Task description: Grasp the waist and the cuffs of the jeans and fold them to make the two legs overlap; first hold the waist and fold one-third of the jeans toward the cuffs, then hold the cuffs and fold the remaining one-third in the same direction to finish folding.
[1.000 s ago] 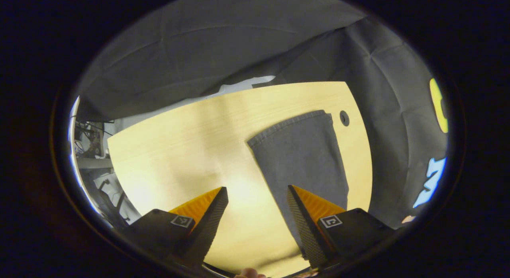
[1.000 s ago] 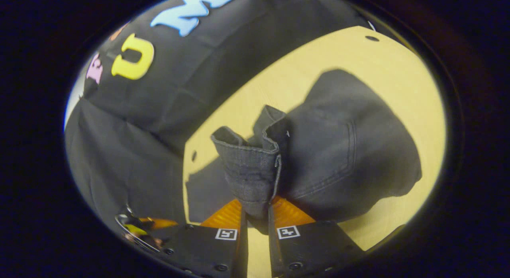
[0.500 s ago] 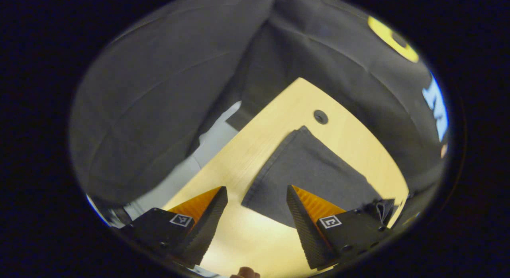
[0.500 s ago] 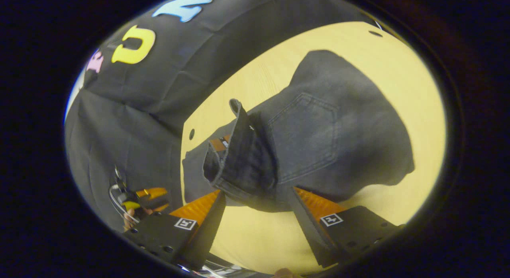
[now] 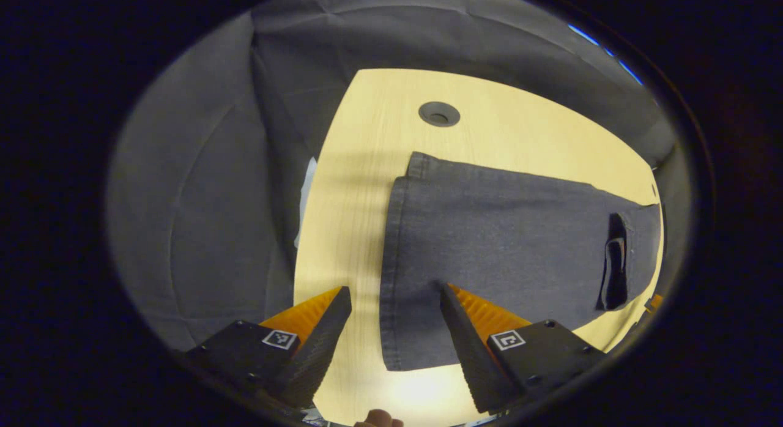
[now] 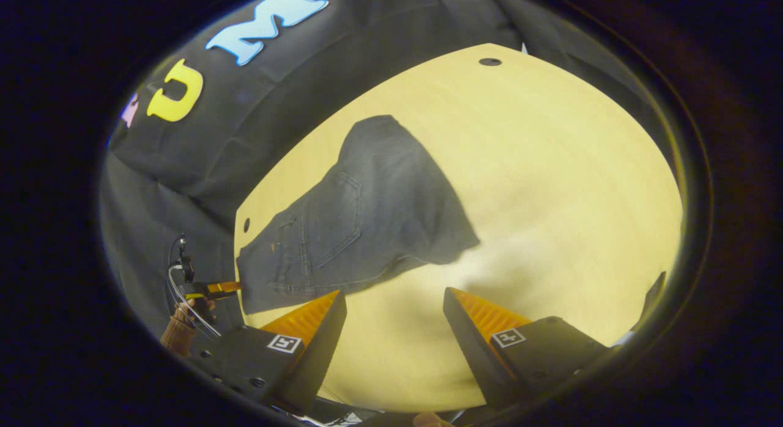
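On the pale wooden table [image 5: 367, 188] in the middle of the left gripper view, the dark jeans [image 5: 501, 243] lie flat, stretching from the frame's centre toward its right edge. Their hemmed cuffs [image 5: 394, 262] run as a near-vertical edge just left of centre, and a second cuff edge peeks out at the upper end, slightly offset from the one on top. Near the right edge of the frame a folded-over part with a belt loop [image 5: 613, 262] rests on top of the legs. A round cable hole [image 5: 438, 114] sits in the table above the jeans, apart from them. The left gripper [image 5: 394, 295] shows at the bottom of this view with its jaws spread wide and holding nothing; one finger overlaps the cloth near the cuffs, the other lies over bare table.

In the right gripper view, the jeans [image 6: 361, 225] lie at centre left of the frame, a back pocket facing up, reaching the table's [image 6: 550, 188] left edge. The right gripper [image 6: 394, 298] at the bottom also has its jaws released and empty, over bare wood just below the cloth. At lower left, the other gripper's fingers [image 6: 217, 287] point at the jeans' corner, with a hand [image 6: 180, 329] below it.
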